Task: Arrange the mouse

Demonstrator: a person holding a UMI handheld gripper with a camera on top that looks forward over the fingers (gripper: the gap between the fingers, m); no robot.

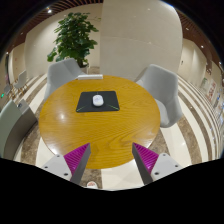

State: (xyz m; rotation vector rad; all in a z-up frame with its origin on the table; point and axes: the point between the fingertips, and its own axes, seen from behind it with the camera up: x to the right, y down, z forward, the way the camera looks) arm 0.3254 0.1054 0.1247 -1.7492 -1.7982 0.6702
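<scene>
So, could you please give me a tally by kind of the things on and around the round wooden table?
Mouse: 1
Mouse mat: 1
Round table: 1
Chairs: 2
Potted plant: 1
Total: 6
The gripper is open, short of the table, holding nothing.

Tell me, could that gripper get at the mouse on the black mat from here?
Probably yes: the gripper is open, and only bare round table lies between it and the mouse on the mat.
</scene>
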